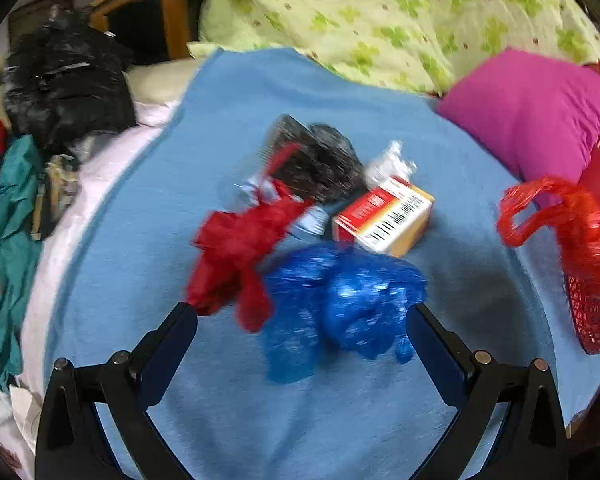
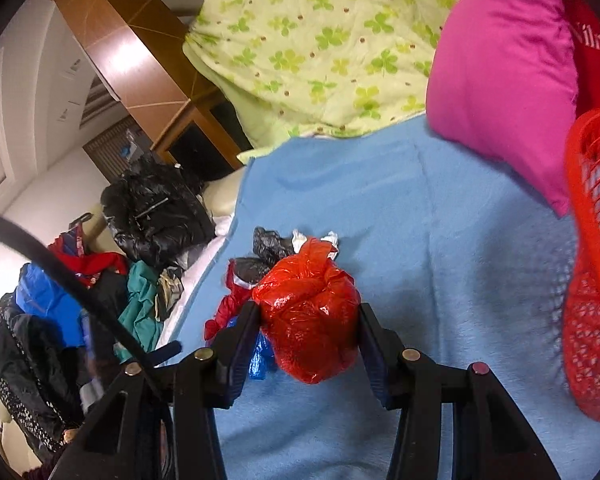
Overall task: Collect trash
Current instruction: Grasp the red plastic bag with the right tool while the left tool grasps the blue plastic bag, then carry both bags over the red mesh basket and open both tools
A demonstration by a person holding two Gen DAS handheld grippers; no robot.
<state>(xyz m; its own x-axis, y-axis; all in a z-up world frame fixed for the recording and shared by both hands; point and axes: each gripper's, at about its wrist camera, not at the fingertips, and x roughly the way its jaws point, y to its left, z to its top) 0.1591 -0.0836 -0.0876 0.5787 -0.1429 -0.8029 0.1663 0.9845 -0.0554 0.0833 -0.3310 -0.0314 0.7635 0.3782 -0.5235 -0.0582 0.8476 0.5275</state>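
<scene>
A trash pile lies on the blue blanket (image 1: 260,420): a blue plastic bag (image 1: 340,304), a crumpled red bag (image 1: 236,248), a black bag (image 1: 320,160), a red and yellow box with a barcode (image 1: 384,216) and white crumpled wrapping (image 1: 392,164). My left gripper (image 1: 302,312) is open wide just above the blue bag, whose edge meets the right fingertip; nothing is pinched. My right gripper (image 2: 308,316) is shut on a bundled red plastic bag (image 2: 308,312) lifted over the blanket, left of the red mesh basket (image 2: 592,280). That basket (image 1: 596,320) also shows at the left wrist view's right edge.
A magenta pillow (image 1: 528,112) and a green clover quilt (image 1: 380,20) lie behind the pile. A black jacket (image 1: 64,84) and teal cloth (image 1: 4,240) are heaped off the blanket's left side, with a wooden cabinet (image 2: 140,64) beyond.
</scene>
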